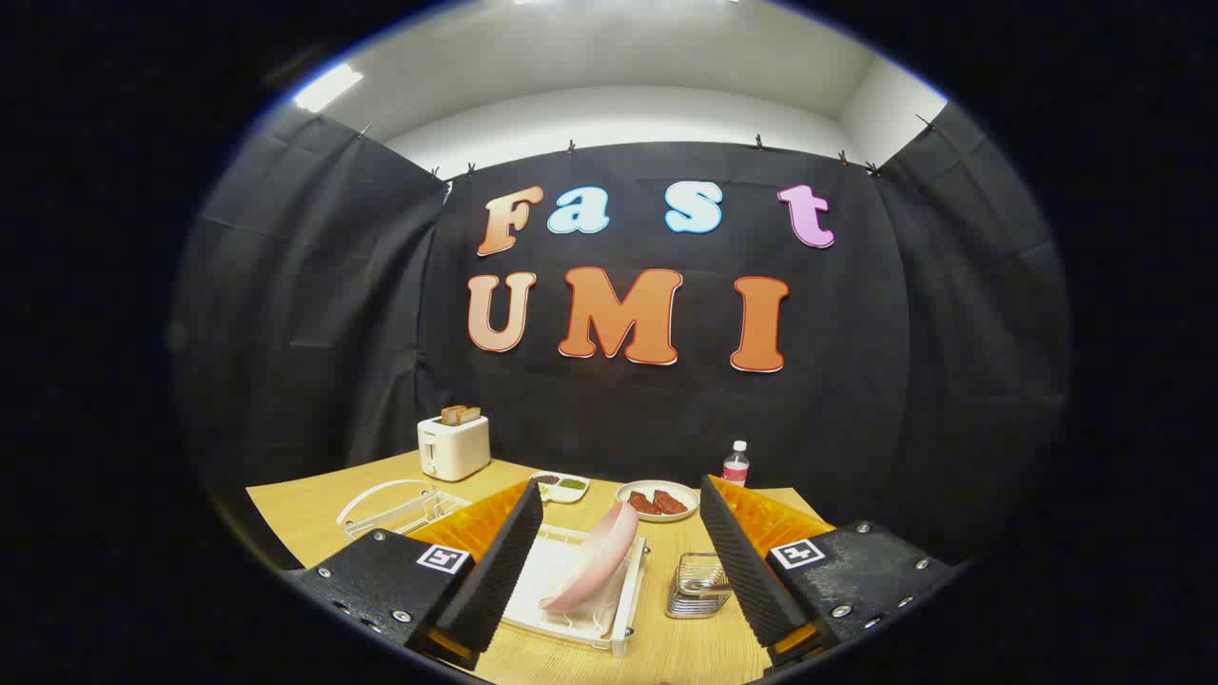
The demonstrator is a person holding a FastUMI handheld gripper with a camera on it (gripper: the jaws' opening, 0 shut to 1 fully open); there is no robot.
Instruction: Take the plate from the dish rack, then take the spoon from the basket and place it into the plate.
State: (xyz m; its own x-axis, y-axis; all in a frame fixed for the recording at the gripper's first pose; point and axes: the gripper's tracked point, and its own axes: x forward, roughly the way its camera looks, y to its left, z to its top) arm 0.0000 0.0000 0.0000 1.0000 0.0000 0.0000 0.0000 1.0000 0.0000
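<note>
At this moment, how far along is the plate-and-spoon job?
Nothing looks done yet. The pink plate leans on edge in the white dish rack, between and just ahead of the fingers. The gripper is open and holds nothing. The wire basket stands beside the rack; I cannot make out a spoon in it. Left: take the plate, then place the spoon.

Nothing readable apart from the wall cloth's lettering. Square black-and-white coded markers on both bodies of the claw (618, 561), spread open above the desk (314, 514), carrying no letters or digits. Label on the small bottle (736, 464) too small to make out.
</note>
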